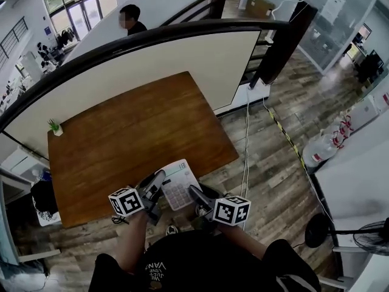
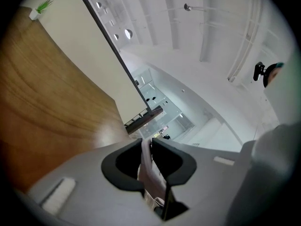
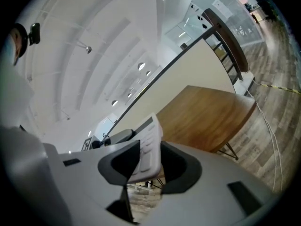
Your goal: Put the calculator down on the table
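Observation:
The white calculator (image 1: 178,183) hangs just over the near edge of the brown wooden table (image 1: 127,139), held from both sides. My left gripper (image 1: 159,182) is shut on its left edge, seen edge-on as a thin white slab (image 2: 149,166) between the dark pads. My right gripper (image 1: 193,191) is shut on the right edge, where the calculator's keys (image 3: 146,147) show between the jaws.
A small potted plant (image 1: 55,126) stands at the table's far left corner. A cream partition with a dark rail (image 1: 182,47) runs behind the table. A person (image 1: 130,18) stands beyond it. Cables (image 1: 246,157) trail over the wood floor at right, and a fan (image 1: 364,239) stands at lower right.

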